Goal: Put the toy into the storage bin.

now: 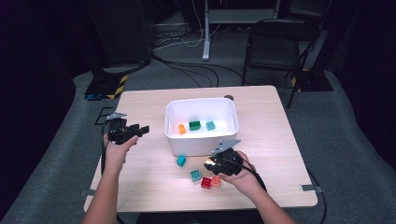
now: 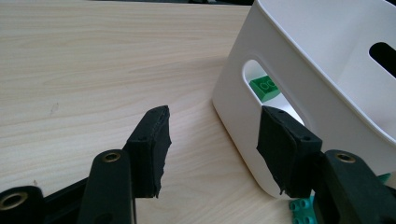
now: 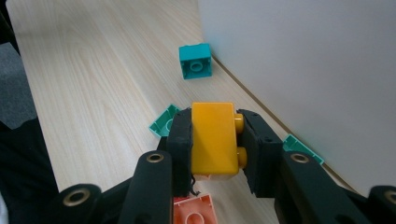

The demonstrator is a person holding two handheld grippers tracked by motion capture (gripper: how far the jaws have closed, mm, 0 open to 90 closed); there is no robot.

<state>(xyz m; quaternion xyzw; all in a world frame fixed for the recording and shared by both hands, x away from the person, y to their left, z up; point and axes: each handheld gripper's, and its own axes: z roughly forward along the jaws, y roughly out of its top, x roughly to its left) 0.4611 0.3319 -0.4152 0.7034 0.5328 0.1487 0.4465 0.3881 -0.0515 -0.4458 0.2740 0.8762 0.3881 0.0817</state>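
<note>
Your right gripper (image 3: pixel 215 140) pinches the yellow brick (image 3: pixel 214 139) while your left gripper (image 2: pixel 212 149) idles open; the studs could slip, or you clip the white bin (image 1: pixel 173 135) wall at 12 o'clock.

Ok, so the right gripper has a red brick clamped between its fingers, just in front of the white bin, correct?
Not quite: the brick is yellow, not red. The right gripper view shows the right gripper shut on a yellow brick, close beside the white bin. A red brick lies on the table under that hand in the high view, untouched.
</note>
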